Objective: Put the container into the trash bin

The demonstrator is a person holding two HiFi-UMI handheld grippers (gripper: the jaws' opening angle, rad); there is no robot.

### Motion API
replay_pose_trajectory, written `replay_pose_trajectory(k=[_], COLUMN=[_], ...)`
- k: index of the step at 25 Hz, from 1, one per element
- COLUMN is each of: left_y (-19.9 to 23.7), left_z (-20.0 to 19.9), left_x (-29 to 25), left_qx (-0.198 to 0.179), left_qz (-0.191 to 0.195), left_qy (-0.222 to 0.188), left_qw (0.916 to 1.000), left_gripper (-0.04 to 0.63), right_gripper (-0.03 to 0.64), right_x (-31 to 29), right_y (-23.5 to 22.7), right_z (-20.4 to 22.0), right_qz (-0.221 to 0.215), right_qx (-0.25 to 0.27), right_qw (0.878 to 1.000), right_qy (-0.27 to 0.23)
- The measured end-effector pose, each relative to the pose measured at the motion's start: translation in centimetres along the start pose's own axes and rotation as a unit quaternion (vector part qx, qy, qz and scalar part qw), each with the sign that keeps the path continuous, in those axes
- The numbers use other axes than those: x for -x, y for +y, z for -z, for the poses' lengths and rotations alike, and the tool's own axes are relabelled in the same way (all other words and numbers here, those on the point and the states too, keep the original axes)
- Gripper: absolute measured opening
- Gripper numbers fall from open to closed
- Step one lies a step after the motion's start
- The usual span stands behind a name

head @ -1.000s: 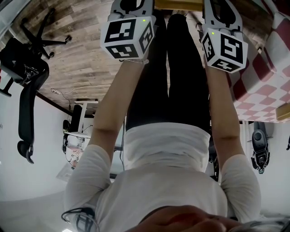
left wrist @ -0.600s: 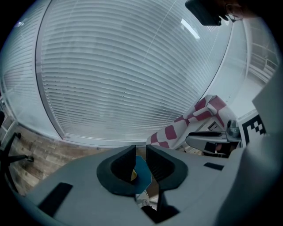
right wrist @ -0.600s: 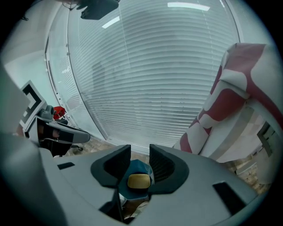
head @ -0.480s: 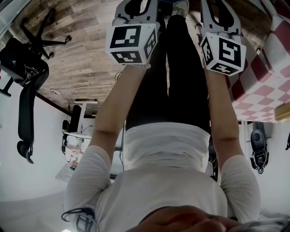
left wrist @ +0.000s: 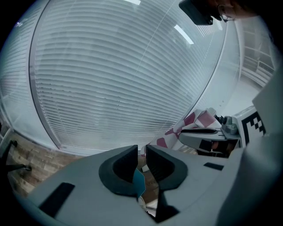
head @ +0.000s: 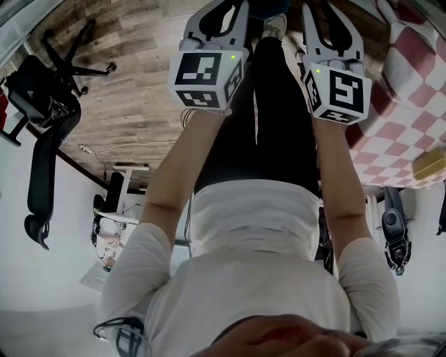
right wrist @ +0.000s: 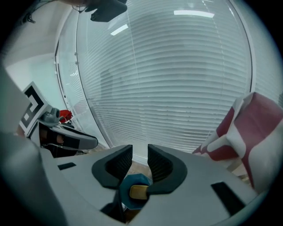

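In the head view, two grippers are held out side by side over the wooden floor [head: 132,90]: the left gripper [head: 221,14] and the right gripper [head: 333,17], with a sliver of one blue bin [head: 268,7] between them.

In the left gripper view, the jaws are parted narrowly and empty, above the bin.

In the right gripper view, the jaws are apart, closing on nothing. One yellow container [right wrist: 139,191] is seen inside the bin.

The right hand-held gripper [right wrist: 139,161] has its jaws closing with nothing between them. Below their gap, a blue trash bin [right wrist: 138,178] holds what looks like a yellowish container [right wrist: 139,192].
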State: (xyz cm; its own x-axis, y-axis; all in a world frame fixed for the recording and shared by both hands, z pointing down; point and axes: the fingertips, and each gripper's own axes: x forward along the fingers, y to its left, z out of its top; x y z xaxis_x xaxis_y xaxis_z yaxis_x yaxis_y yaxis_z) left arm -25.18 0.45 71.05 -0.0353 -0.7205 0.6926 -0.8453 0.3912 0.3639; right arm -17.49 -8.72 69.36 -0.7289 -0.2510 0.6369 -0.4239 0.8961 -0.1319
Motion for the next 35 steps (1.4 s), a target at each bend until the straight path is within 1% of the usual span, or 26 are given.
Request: replay_pose_trajectory(k=[5, 12, 16, 20, 25, 31, 35], left_y=[-1.5, -3.8, -5.2, -6.8, -8.9, -11.1, -13.2], left_z=[-4.2, -9.9, -12.4, -15.2, -18.9, -22.3, -23.8], left_x=[2.4, 6.8, 9.5, 12.6, 16.0, 20.3, 22.6], left_qx=[-0.012, -0.031, -0.038, -0.045, -0.057, -0.06, -0.07], left_qz=[0.008, 0.018, 0.021, 0.026, 0.037, 0.05, 0.066], left_qy=[-0.029, -0.059, -0.07, -0.093, -0.13, -0.17, -0.183], left_qw=[0.9995, 0.9976, 0.9966, 0.9943, 0.9891, 0.9824, 0.9785], left_gripper=[0.064, 0.064, 0.064, 0.063, 0.047, 0.037, 0.032], right_gripper=[0.11, 0.091, 0.08, 0.077, 0.066, 0.052, 0.046], right_x=[1.9, 5.7, 8.3, 11.1, 14.8, 18.3, 21.0], right_y=[0.8, 2.2, 2.7, 3.4, 4.3, 6.1, 7.0], right_z=[-4.9, -11.4, -14.8, -18.4, -23.2, -27.1, -29.4], right_qz=[-0.01, -0.021, -0.024, -0.026, -0.034, -0.049, -0.054], right_qx=[0.014, 0.031, 0.038, 0.044, 0.058, 0.089, 0.095], right_qw=[0.999, 0.997, 0.996, 0.993, 0.987, 0.981, 0.977], right_qy=[-0.03, -0.065, -0.082, -0.105, -0.143, -0.166, -0.182])
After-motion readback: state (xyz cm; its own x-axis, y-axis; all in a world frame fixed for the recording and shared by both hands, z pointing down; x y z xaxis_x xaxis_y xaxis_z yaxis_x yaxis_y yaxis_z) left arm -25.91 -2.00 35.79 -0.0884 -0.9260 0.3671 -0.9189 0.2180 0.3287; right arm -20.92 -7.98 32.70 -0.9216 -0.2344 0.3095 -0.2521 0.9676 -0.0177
